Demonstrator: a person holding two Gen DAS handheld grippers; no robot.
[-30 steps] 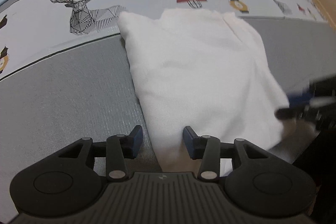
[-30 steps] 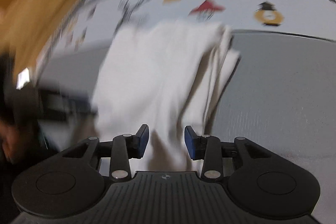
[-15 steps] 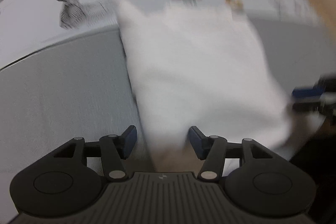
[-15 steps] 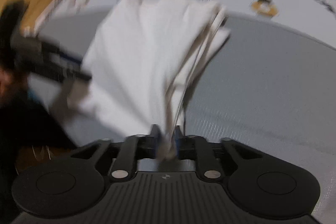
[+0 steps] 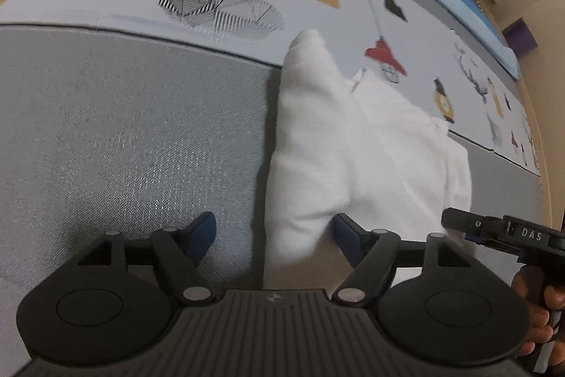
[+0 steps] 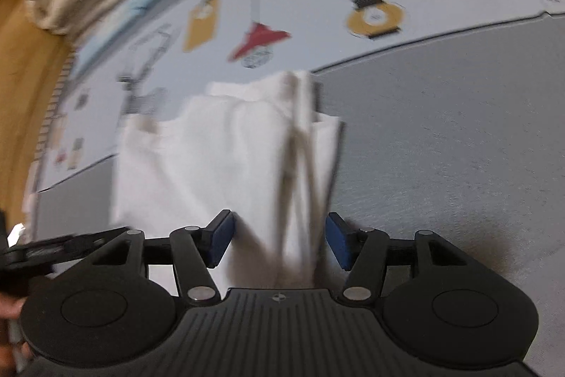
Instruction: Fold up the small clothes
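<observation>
White garment [image 5: 356, 143] lying ahead of left claw [image 5: 272, 235], near edge between its parted jaws, just opening. Same at right claw [image 6: 279, 239], ungripped. Looks soft, light, floppy; best pinched at layered hem corners.

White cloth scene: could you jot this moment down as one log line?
white garment: folded on grey mat | left gripper: jaws just opened, cloth between | right gripper: jaws just opened, cloth between
</observation>
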